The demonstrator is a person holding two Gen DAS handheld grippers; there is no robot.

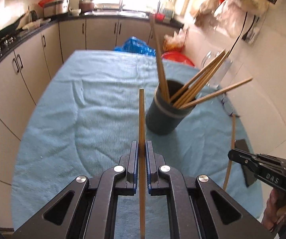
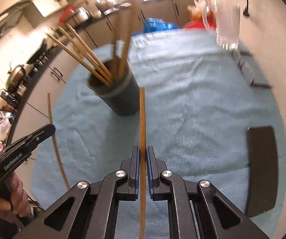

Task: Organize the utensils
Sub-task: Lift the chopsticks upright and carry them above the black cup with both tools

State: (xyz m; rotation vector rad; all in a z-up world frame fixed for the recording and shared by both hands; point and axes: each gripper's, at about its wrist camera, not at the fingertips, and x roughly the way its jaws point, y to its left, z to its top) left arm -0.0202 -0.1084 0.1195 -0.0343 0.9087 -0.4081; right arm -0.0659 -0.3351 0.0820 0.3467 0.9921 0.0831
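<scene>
A dark round holder point(image 1: 164, 113) stands on the light blue cloth point(image 1: 83, 109) and holds several wooden chopsticks point(image 1: 198, 83). My left gripper point(image 1: 142, 145) is shut on one chopstick point(image 1: 141, 115), upright, just left of the holder. My right gripper point(image 2: 142, 150) is shut on another chopstick point(image 2: 142, 119), right of the holder point(image 2: 121, 97). The right gripper shows in the left wrist view point(image 1: 230, 155) with its chopstick point(image 1: 230, 149). The left gripper shows in the right wrist view point(image 2: 51, 128) with its chopstick point(image 2: 53, 139).
A black flat object point(image 2: 262, 169) lies on the cloth at the right, also in the left wrist view point(image 1: 244, 161). A clear glass point(image 2: 226, 25) stands at the far right by the wall. A blue bag point(image 1: 135, 45) and red bowl point(image 1: 177, 57) sit beyond the table. Counters run along the left.
</scene>
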